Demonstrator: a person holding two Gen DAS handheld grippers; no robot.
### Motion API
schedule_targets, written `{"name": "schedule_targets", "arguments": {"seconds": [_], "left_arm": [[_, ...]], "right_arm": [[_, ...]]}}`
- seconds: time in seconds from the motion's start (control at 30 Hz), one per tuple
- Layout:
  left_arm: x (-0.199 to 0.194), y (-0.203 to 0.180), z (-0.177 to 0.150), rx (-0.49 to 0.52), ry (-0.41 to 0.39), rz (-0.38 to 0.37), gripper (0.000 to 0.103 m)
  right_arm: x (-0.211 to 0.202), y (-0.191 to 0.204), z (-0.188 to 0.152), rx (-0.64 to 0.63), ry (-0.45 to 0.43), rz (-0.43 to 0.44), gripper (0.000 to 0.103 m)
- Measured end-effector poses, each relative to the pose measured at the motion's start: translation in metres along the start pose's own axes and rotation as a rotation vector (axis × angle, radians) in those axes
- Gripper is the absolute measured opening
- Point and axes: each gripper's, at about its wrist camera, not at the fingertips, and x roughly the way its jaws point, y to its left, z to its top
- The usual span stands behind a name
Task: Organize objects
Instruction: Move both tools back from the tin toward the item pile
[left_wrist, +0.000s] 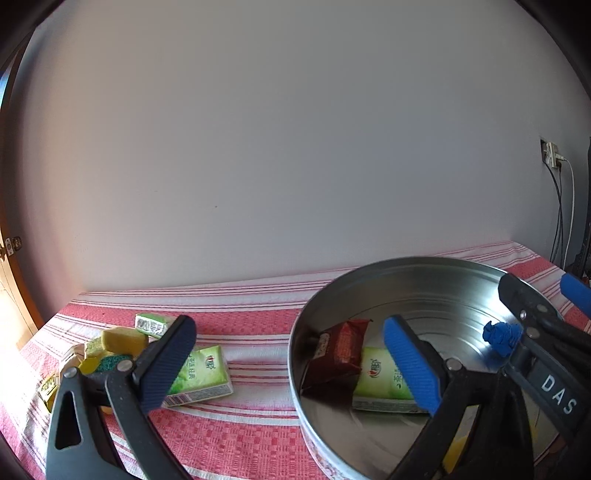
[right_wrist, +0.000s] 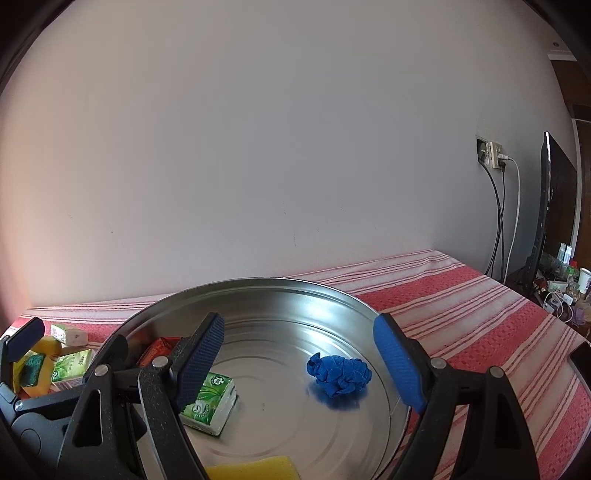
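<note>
A round metal tin (left_wrist: 424, 273) (right_wrist: 258, 291) stands on the red striped cloth. In it lie a green tissue pack (left_wrist: 380, 380) (right_wrist: 210, 402), a red packet (left_wrist: 340, 350) (right_wrist: 159, 349), a blue scrunchie (right_wrist: 338, 374) (left_wrist: 500, 336) and a yellow sponge (right_wrist: 255, 469). My right gripper (right_wrist: 299, 365) is open and empty above the tin, the scrunchie between its fingers' lines. My left gripper (left_wrist: 291, 362) is open and empty, astride the tin's left wall. Left of the tin lie another green tissue pack (left_wrist: 205, 373) (right_wrist: 72, 365), yellow-green sponges (left_wrist: 118, 343) (right_wrist: 35, 365) and a small green packet (left_wrist: 151, 325) (right_wrist: 68, 334).
A plain wall rises behind the table. A wall socket with hanging cables (right_wrist: 496, 155) and a dark monitor (right_wrist: 554, 206) are at the right, with cluttered small items (right_wrist: 565, 288) beyond the table's right edge. A wooden door (left_wrist: 11, 258) is at the far left.
</note>
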Motion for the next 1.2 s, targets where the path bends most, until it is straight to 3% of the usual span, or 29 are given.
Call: {"name": "schedule_targets", "arguments": {"seconds": [0.33,0.6,0.77,1.2], "left_arm": [[-0.002,0.039,-0.006,-0.077,0.013,0.028,0.102],[-0.012,0.065,-0.009,-0.099,0.007,0.044,0.102],[-0.013,0.087,-0.013,-0.131,0.023,0.05,0.102],[-0.015,0.163,-0.028,-0.15,0.088,0.155,0.102]], "right_arm": [[-0.011,0.011,-0.002,-0.06,-0.067,-0.003,0.085],[-0.016,0.015,-0.004,-0.062,-0.063,-0.007,0.085],[-0.023,0.028,-0.008,-0.085,-0.065,0.018,0.085],[-0.035,0.079,-0.021,-0.132,-0.031,0.138,0.085]]}}
